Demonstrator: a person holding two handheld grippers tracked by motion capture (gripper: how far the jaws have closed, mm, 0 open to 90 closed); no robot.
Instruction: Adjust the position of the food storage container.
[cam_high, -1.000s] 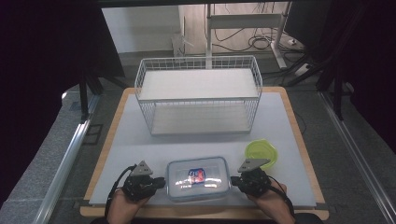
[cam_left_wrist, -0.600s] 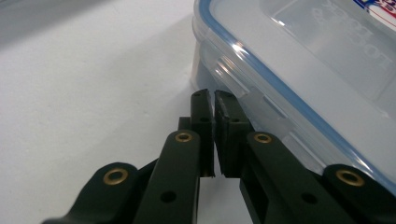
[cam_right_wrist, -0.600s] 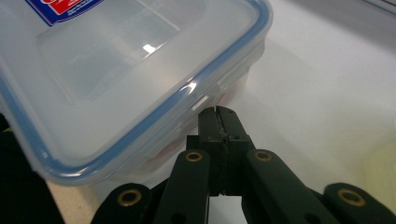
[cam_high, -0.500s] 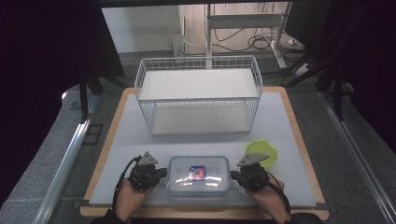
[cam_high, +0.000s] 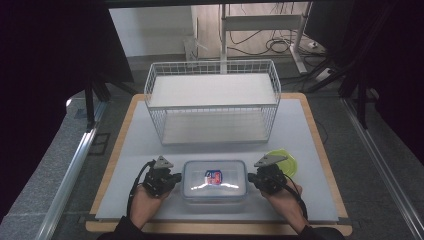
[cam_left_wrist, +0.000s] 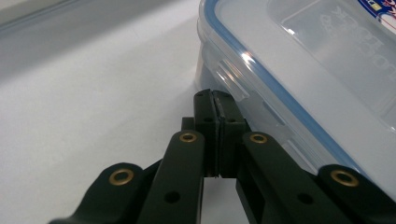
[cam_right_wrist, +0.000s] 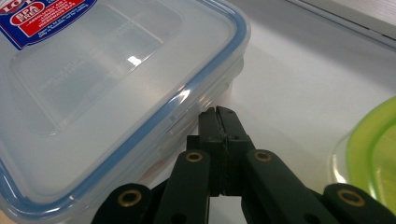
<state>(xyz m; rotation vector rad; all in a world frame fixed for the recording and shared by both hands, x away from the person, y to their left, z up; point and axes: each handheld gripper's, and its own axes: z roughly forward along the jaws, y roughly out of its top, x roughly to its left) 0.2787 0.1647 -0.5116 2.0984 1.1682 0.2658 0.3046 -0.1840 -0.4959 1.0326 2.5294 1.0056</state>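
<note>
Clear lidded container (cam_high: 214, 181) sits near-centre on the table (cam_high: 310, 130). Left gripper (cam_left_wrist: 215, 100) and right gripper (cam_right_wrist: 218, 116), jaws pressed together and empty, flank its ends; uneven pushing could skew it or pop a latch.

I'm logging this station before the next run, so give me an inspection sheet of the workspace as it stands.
Surface: white mat on a wood-edged table.
Job's things: clear lidded container, blue seal, at the front.
Clutter: green lid to the right; white wire rack behind.
Grippers: left gripper and right gripper shut, tips at the container's short sides, holding nothing.
Cables: black leads trail along both forearms; more on the floor behind.
Surroundings: dark room, metal frame legs.
</note>
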